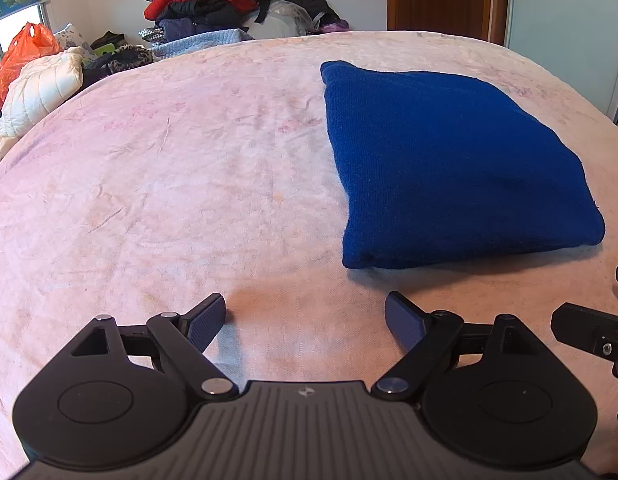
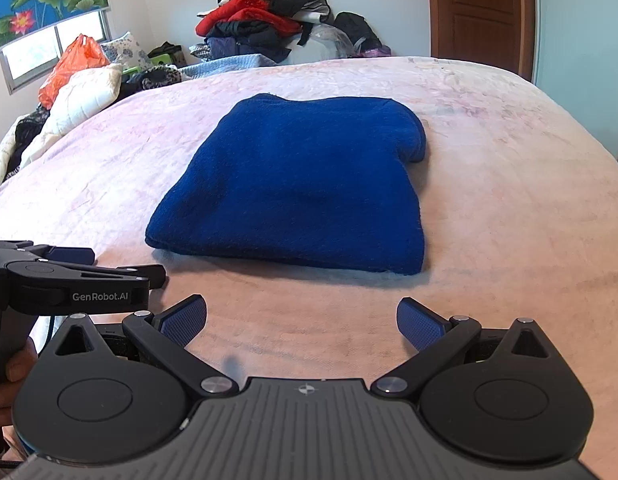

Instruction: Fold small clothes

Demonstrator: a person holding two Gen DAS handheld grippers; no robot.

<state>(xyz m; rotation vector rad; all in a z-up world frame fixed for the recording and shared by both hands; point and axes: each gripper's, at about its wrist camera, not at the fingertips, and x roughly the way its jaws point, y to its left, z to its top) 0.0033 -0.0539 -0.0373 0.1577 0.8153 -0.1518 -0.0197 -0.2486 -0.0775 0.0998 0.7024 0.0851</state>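
Note:
A dark blue knit garment (image 1: 445,164) lies folded into a thick flat rectangle on the pink bed cover (image 1: 169,184). In the right wrist view the blue garment (image 2: 293,188) sits straight ahead, a rounded fold sticking out at its far right corner. My left gripper (image 1: 305,316) hovers over bare cover, near and left of the garment, jaws wide apart with nothing between them. My right gripper (image 2: 301,318) is open too, just short of the garment's near edge. The left gripper (image 2: 81,268) also shows at the left edge of the right wrist view, with a hand below it.
A heap of red, black and blue clothes (image 2: 261,20) is stacked against the far wall. An orange plastic bag (image 2: 73,64) and a white quilted pillow (image 2: 81,100) lie at the bed's far left under the window. A brown door (image 2: 477,12) stands at the back right.

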